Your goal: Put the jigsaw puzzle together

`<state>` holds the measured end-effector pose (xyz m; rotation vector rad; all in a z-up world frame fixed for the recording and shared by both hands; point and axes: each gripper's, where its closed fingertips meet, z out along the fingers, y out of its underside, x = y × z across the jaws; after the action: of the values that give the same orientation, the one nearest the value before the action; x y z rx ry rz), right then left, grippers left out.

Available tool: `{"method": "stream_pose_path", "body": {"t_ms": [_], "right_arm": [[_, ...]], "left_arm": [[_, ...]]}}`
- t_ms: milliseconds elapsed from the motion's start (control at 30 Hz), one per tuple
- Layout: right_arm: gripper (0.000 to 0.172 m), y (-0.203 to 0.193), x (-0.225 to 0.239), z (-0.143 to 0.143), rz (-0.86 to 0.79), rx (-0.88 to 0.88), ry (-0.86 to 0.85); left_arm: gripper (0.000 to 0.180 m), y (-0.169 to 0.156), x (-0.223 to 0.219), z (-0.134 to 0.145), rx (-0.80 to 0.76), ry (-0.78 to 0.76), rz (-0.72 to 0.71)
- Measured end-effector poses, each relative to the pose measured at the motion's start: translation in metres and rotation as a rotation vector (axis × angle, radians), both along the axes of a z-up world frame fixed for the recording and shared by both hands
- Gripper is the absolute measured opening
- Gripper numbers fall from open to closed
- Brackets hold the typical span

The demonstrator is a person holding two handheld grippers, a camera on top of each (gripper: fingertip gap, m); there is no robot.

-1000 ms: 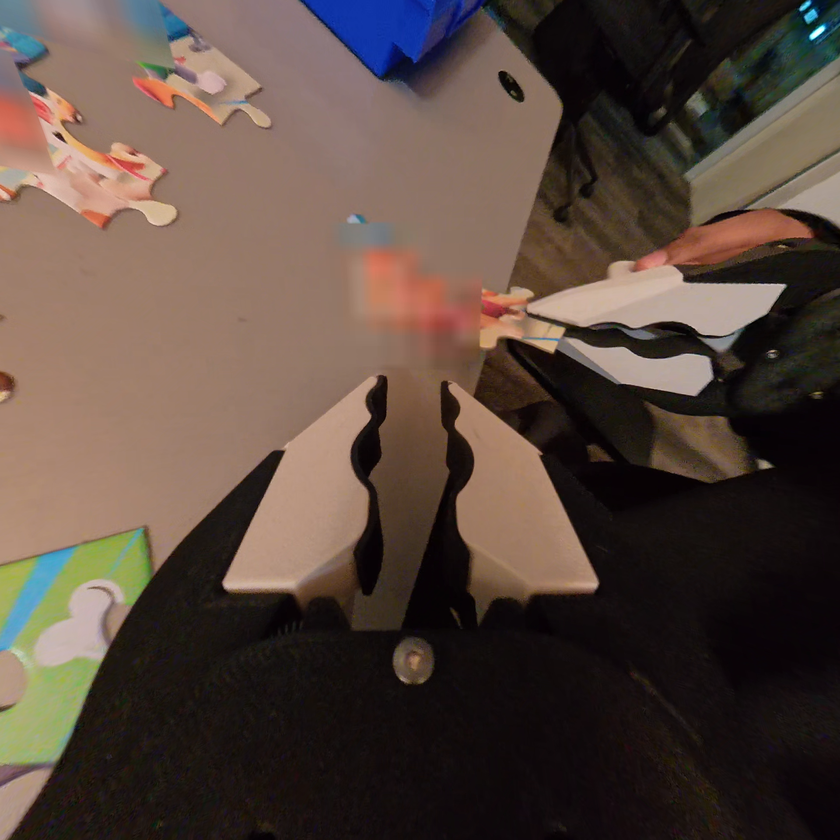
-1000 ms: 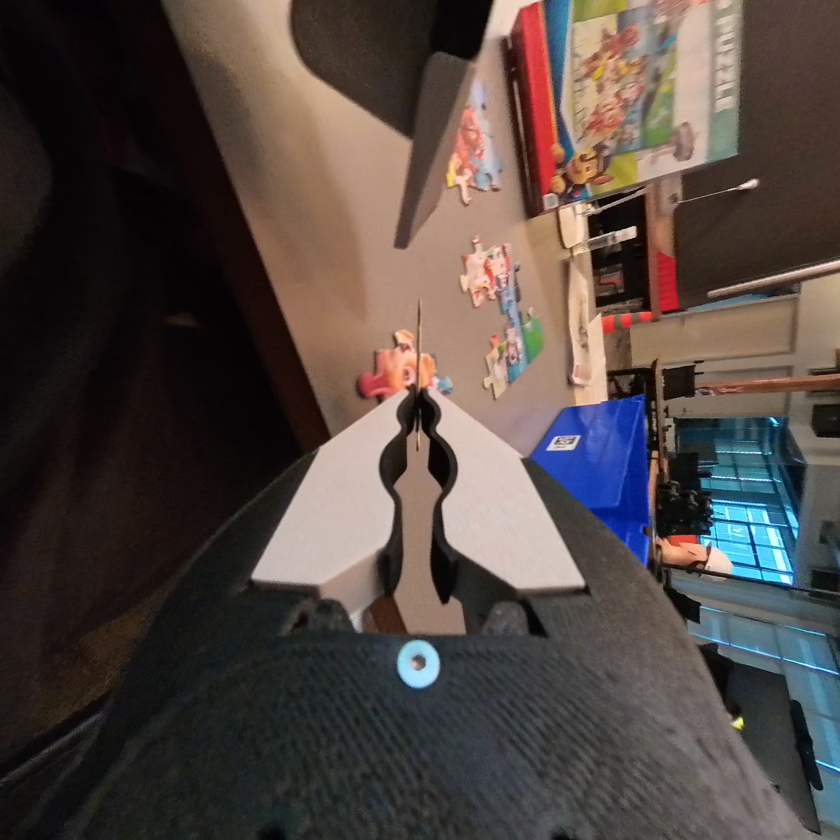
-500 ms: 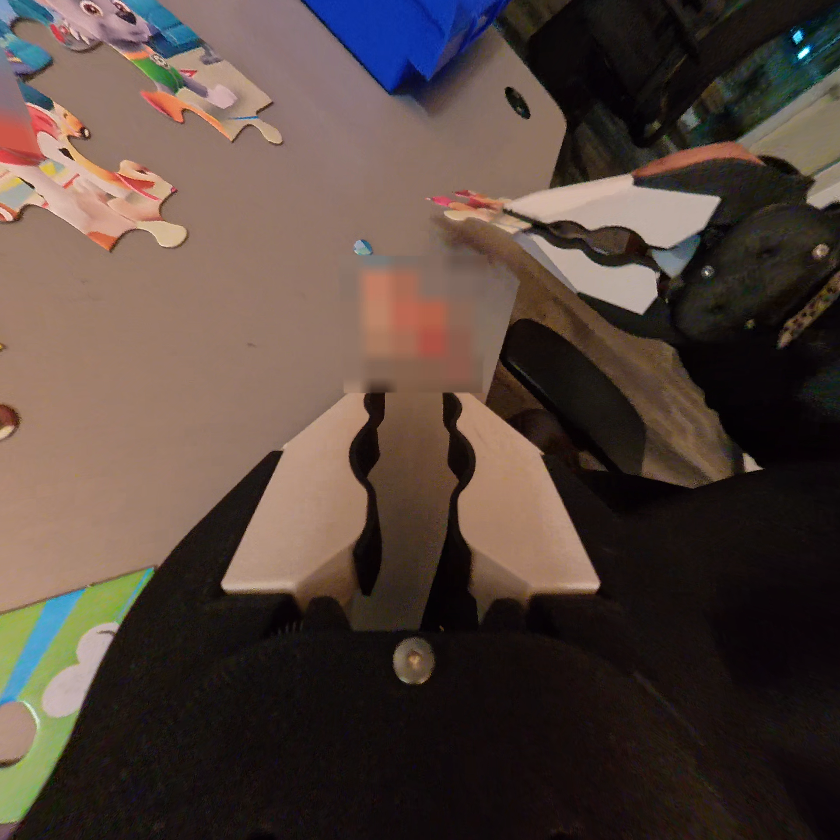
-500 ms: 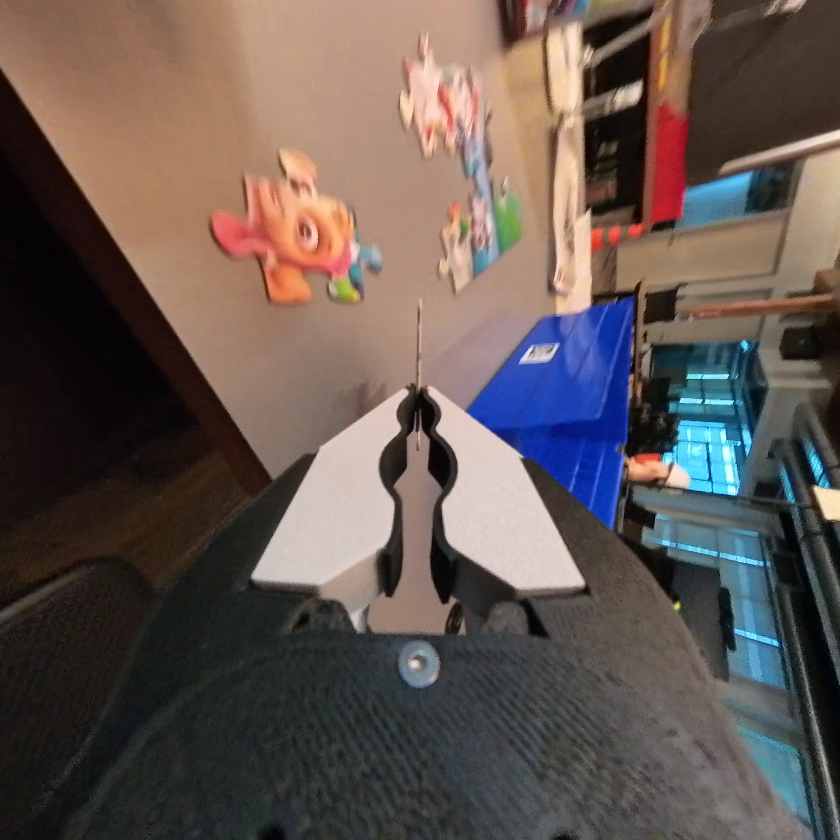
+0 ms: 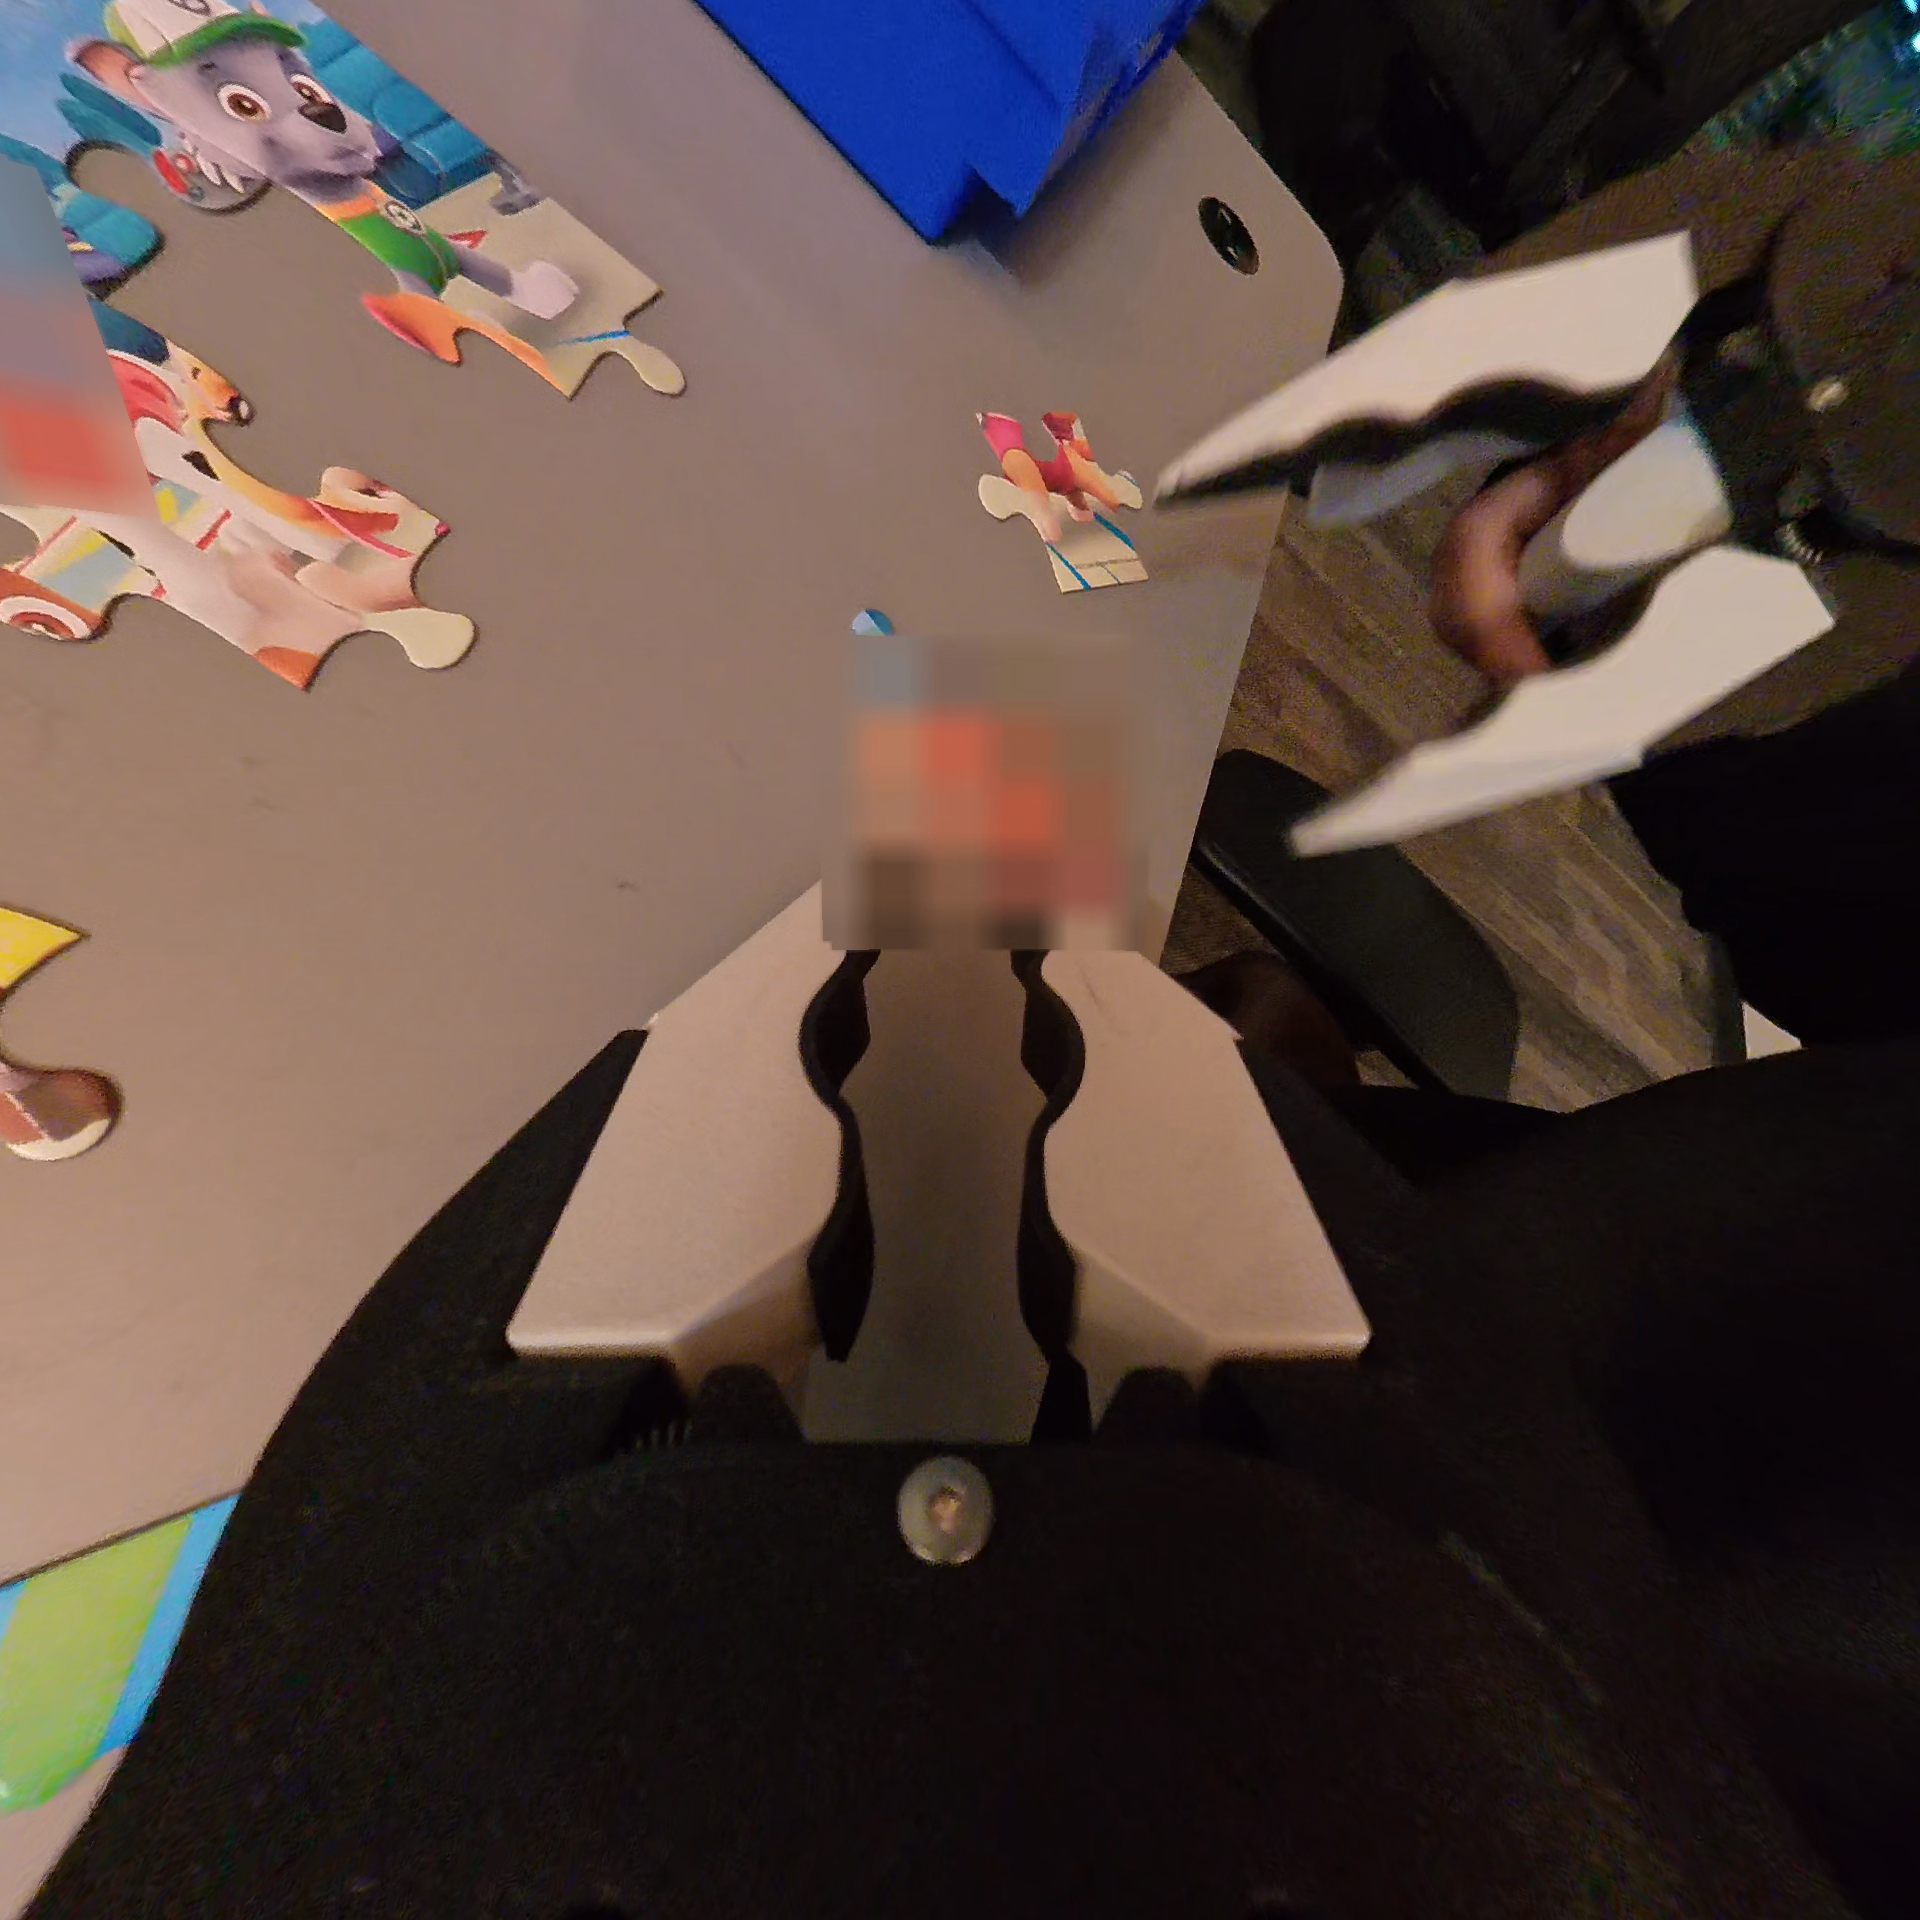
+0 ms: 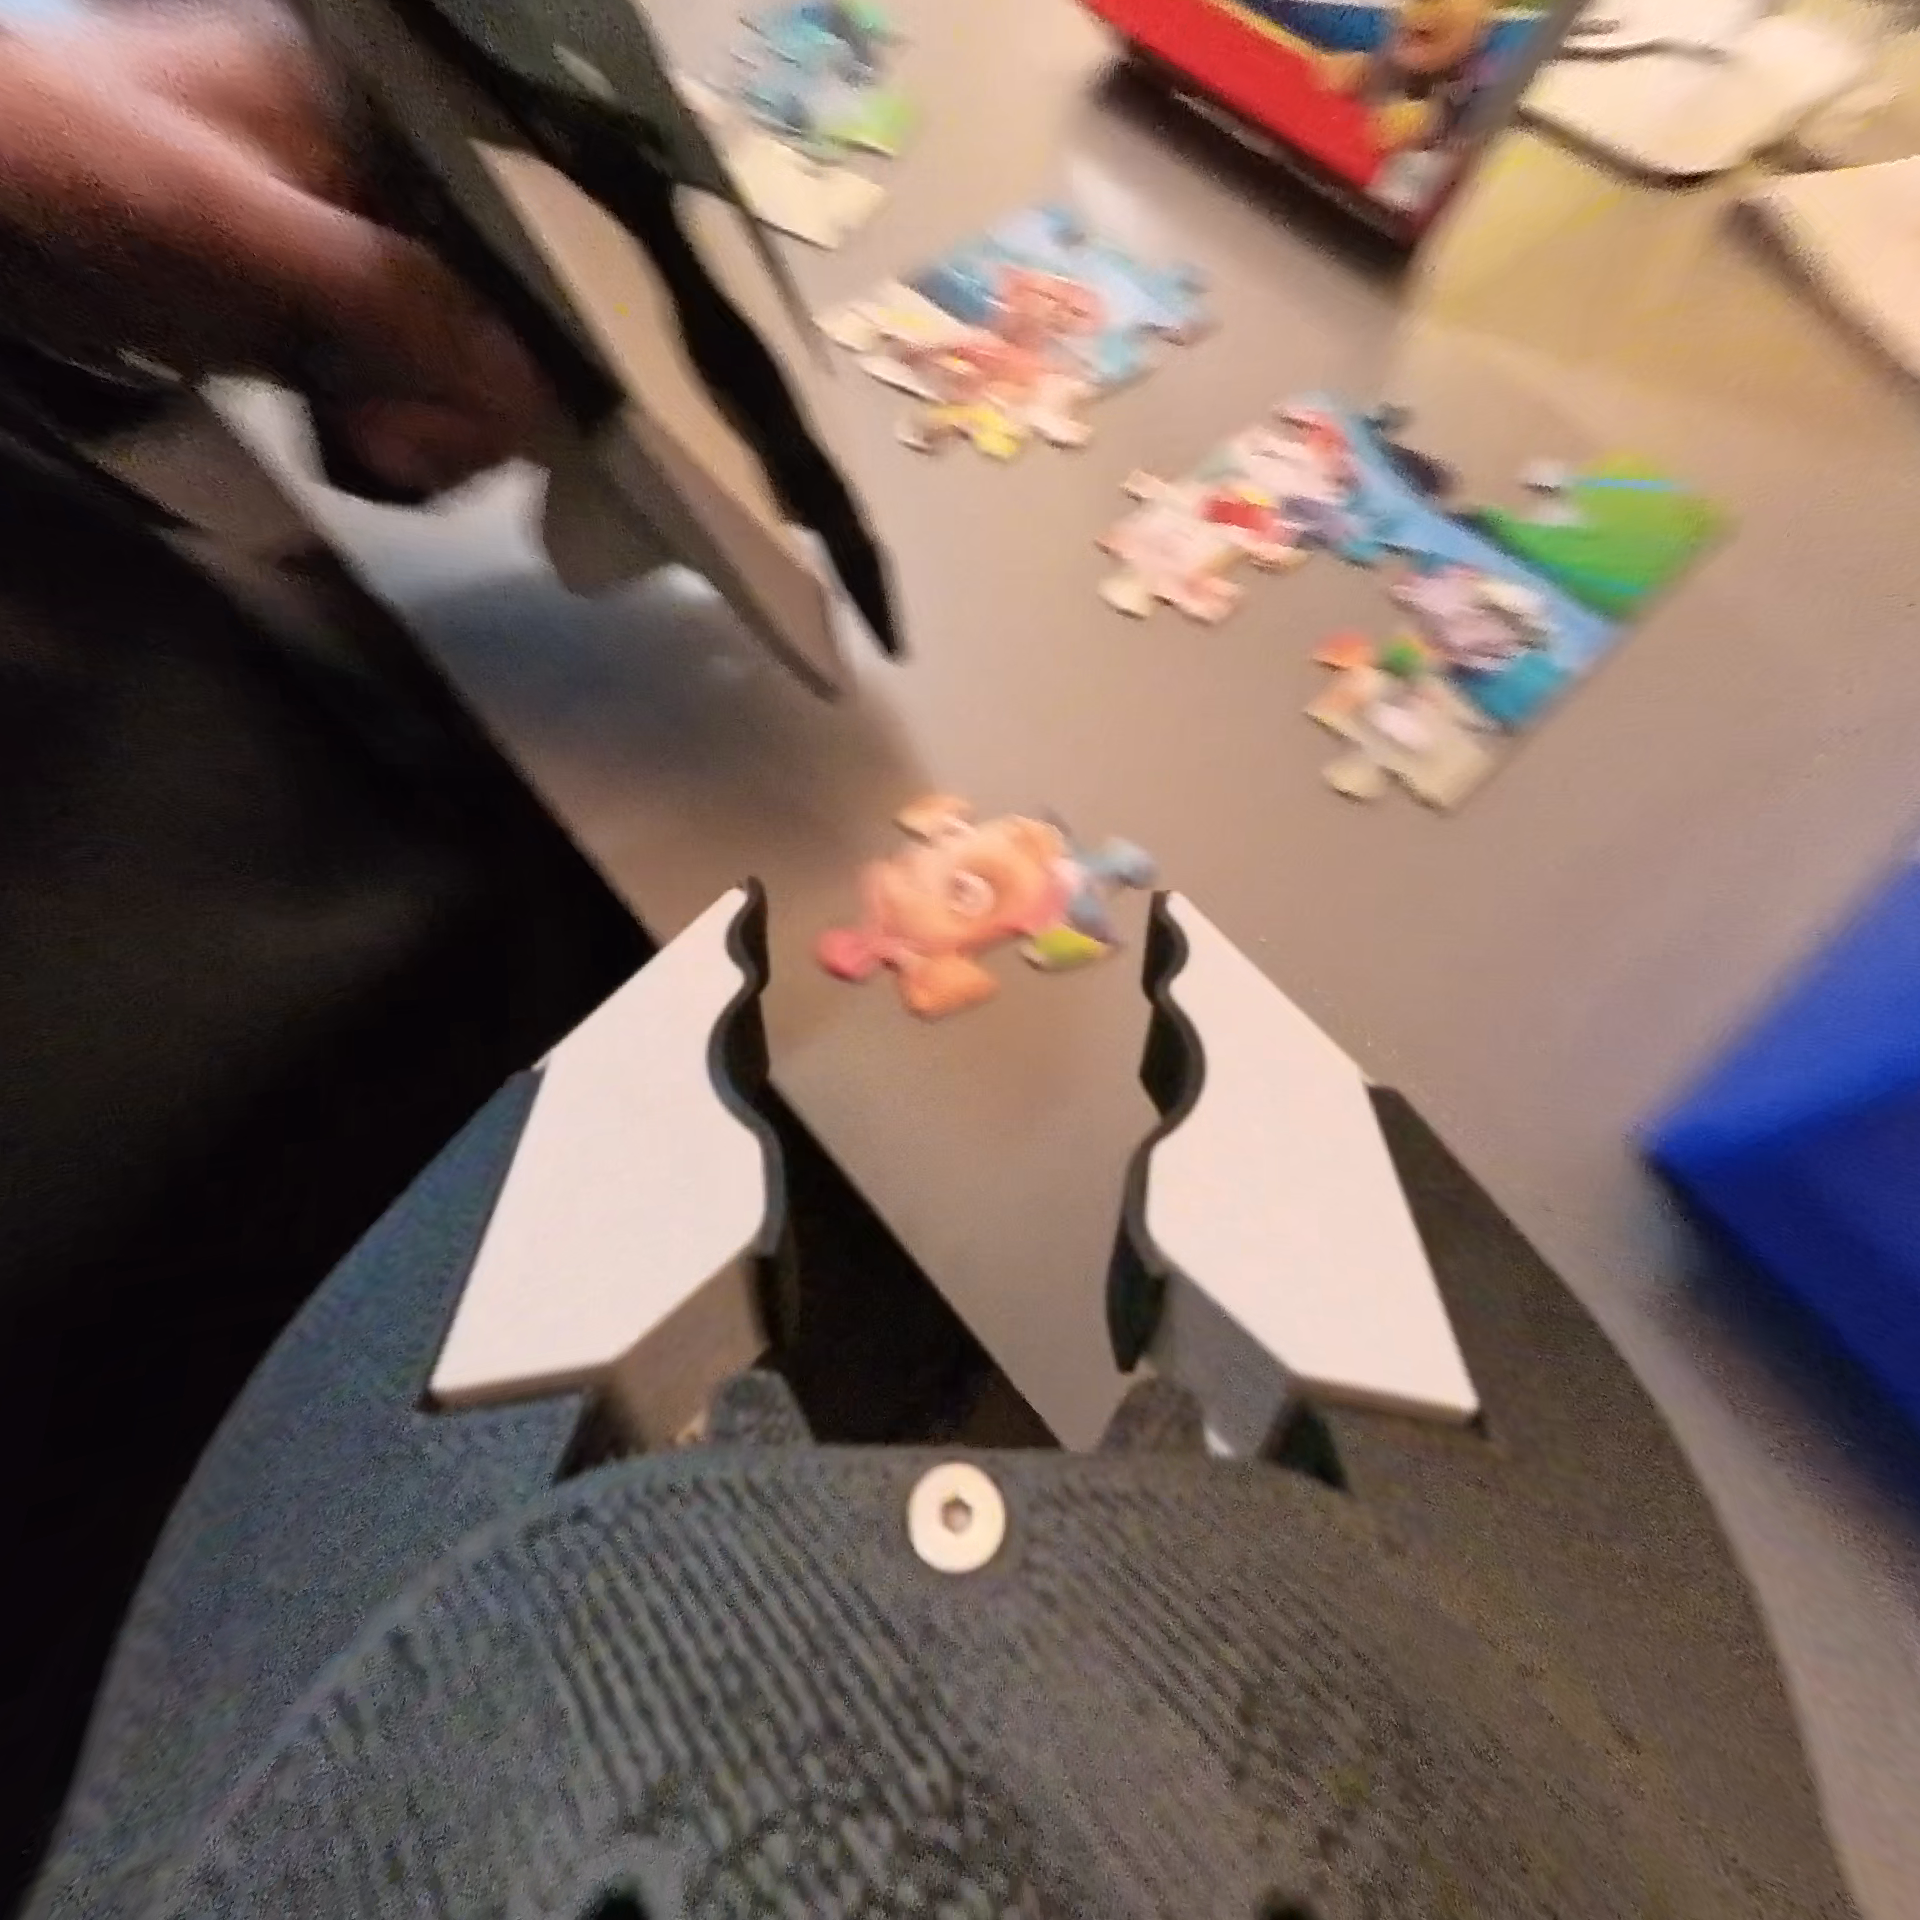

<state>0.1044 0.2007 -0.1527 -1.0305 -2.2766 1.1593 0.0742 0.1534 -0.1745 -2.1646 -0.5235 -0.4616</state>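
Looking down over the grey table (image 5: 623,831), smooth and matte with a rounded corner, I see the biggest change in the right gripper (image 6: 951,904). Half a second ago its pale wedge fingers were pinched on a thin puzzle piece held edge-on. Now they stand wide apart with nothing between them. That small puzzle piece (image 5: 1065,499), flat card printed in pink and orange, lies on the table near the edge, just beside the upper fingertip as the left camera sees it.

The left gripper (image 5: 940,966) has barely changed. Its wavy black pads are a narrow gap apart with bare table showing between them. A blurred patch covers its very tips, but I can see nothing held. It hovers just short of the orange puzzle piece (image 6: 966,914), which lies flat on the table.

The blue bin (image 5: 935,94), hard glossy plastic, sits at the far corner. I cannot see what is inside it. A red puzzle box (image 6: 1320,94) lies farther off, blurred.

Clusters of joined pieces (image 5: 343,177) with knobbed edges lie spread to the left.
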Motion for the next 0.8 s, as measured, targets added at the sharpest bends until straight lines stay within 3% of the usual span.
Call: {"method": "stream_pose_path", "body": {"t_ms": [67, 200, 233, 300, 400, 533, 667, 733, 800], "right_arm": [[0.072, -0.027, 0.006, -0.013, 0.102, -0.072, -0.064], [0.082, -0.042, 0.018, -0.055, 0.163, 0.064, -0.099], [0.073, -0.045, 0.021, -0.053, 0.154, 0.041, -0.085], [0.077, -0.053, 0.033, -0.051, 0.158, -0.022, -0.114], [0.06, -0.056, 0.051, -0.051, 0.174, -0.014, -0.114], [0.035, -0.052, 0.059, -0.056, 0.182, 0.175, 0.018], [0.003, -0.043, 0.061, -0.073, 0.264, 0.544, 0.157], [0.0, -0.045, 0.058, -0.068, 0.29, 0.666, 0.268], [0.0, -0.046, 0.051, -0.061, 0.27, 0.674, 0.3]], "left_arm": [[0.023, 0.0, -0.002, 0.0, -0.002, -0.001, 0.003], [0.023, -0.002, -0.002, 0.0, 0.004, -0.004, 0.008], [0.023, -0.002, -0.001, 0.0, 0.004, -0.007, 0.007], [0.023, -0.003, 0.002, 0.0, 0.007, -0.007, 0.004], [0.023, -0.004, 0.009, 0.002, 0.014, -0.001, -0.007], [0.023, -0.005, 0.017, 0.003, 0.022, 0.005, -0.021], [0.023, -0.007, 0.025, 0.006, 0.031, 0.018, -0.029], [0.023, -0.009, 0.026, 0.008, 0.032, 0.033, -0.025], [0.023, -0.01, 0.026, 0.008, 0.032, 0.04, -0.015]]}}
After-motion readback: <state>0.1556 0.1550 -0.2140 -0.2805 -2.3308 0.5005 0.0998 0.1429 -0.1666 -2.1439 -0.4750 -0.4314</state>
